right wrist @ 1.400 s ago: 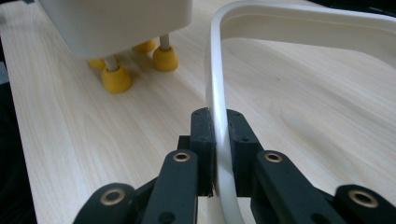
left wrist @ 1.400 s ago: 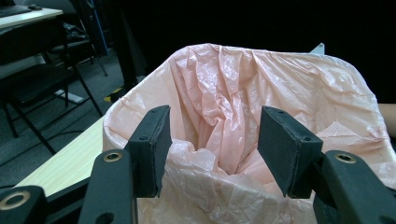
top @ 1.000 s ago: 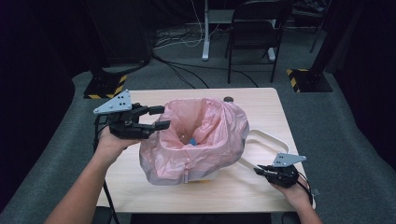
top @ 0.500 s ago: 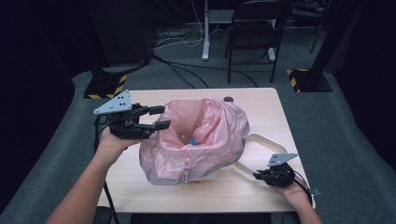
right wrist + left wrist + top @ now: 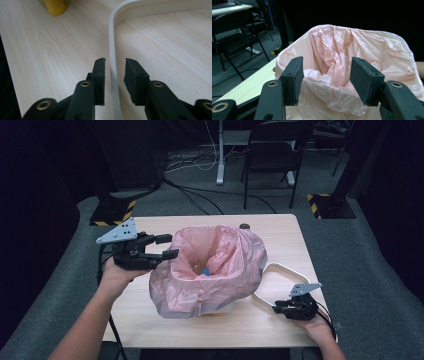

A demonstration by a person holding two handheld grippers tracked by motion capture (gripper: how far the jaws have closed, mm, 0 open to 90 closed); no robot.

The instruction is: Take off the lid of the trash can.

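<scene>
1. Bag, pink, lines a bin mid-bench; left tongs stand open at its left rim.
2. Right tongs, just opening, straddle the white ring near the bench's right front corner without pinching it.

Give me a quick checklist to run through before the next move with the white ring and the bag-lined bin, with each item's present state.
1. Right gripper astride the white ring: ok, the ring's band runs between its jaws.
2. Right grip on the ring: not ok, the jaws have just been opening and a gap shows on each side of the band.
3. Ring lying flat on the table: ok.
4. Left gripper at the near rim of the pink bag: ok, jaws wide, plastic between them.
5. Left pads pressing the plastic: cannot tell.
6. Bag mouth open and folded over the bin's rim: ok in the high view.
</scene>
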